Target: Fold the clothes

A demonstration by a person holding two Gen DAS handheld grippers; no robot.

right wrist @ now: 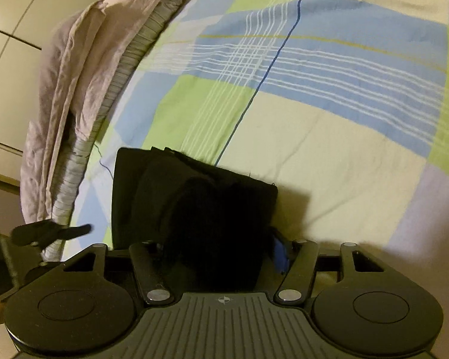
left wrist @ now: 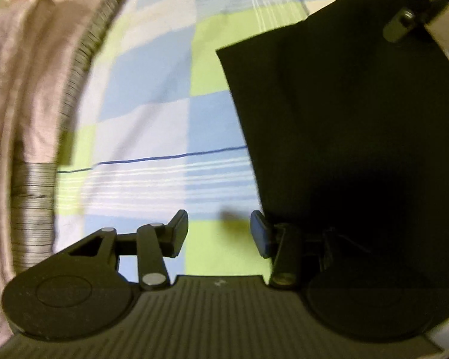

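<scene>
The left wrist view shows the left tool [left wrist: 219, 233] with its jaws apart and nothing between them; only the plaid bedsheet [left wrist: 152, 95], checked in blue, green and white, appears in the gap. In this view the black folded garment [left wrist: 344, 125] lies flat on the bed to the right of the tool, its left edge passing just beside the right fingertip [left wrist: 259, 232], which carries a blue pad; whether pad and cloth touch cannot be told. The right tool [left wrist: 404, 24] enters at the top right corner, above the far edge of the garment, and this view is blurred along the left side. The right wrist view shows what the left one does not: the garment [right wrist: 194, 185] as a stack of several folded layers, its near portion lying between the jaws of the right tool [right wrist: 220, 257]. The jaws stand apart, and the dark cloth fills the gap; the left finger is lost against the black fabric, so contact of the pads with the cloth cannot be confirmed. The blue pad of the right finger [right wrist: 280, 257] sits just beside the right edge of the garment. The same view shows the left tool [right wrist: 54, 232] at the far left edge, a crumpled pinkish-grey cloth [right wrist: 74, 74] draped over the striped mattress edge [right wrist: 71, 173], and pale cabinet panels [right wrist: 12, 59] beyond the bed.
</scene>
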